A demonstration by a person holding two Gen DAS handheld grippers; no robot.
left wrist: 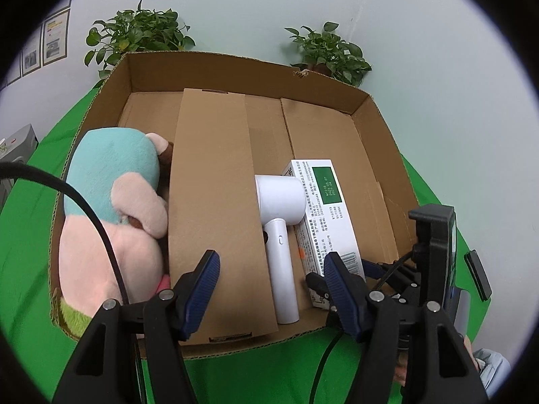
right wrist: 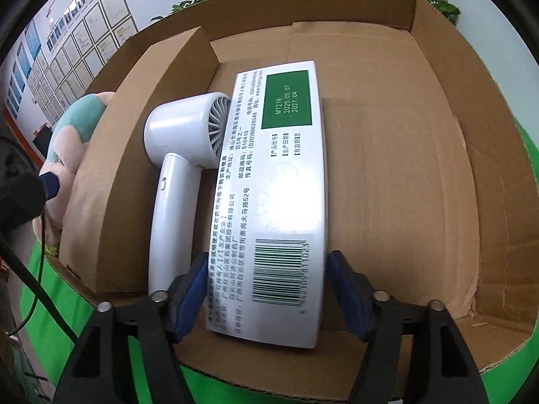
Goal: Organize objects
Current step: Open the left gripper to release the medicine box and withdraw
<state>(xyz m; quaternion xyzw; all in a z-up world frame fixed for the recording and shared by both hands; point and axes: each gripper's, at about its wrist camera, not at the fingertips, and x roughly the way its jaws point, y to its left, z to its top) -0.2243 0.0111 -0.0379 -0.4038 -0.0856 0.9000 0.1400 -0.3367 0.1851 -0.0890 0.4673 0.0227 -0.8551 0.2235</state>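
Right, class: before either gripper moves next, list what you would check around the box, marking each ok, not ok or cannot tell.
1. Carton inside the box, right of the divider: ok.
2. Right gripper let go of the carton: cannot tell; its fingers straddle the barcode end.
3. Left gripper open and empty: ok.
4. Dryer in the same compartment, beside the carton: ok.
5. Plush left of the divider: ok.

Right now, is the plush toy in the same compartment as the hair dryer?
No, a cardboard divider separates the plush toy from the hair dryer.
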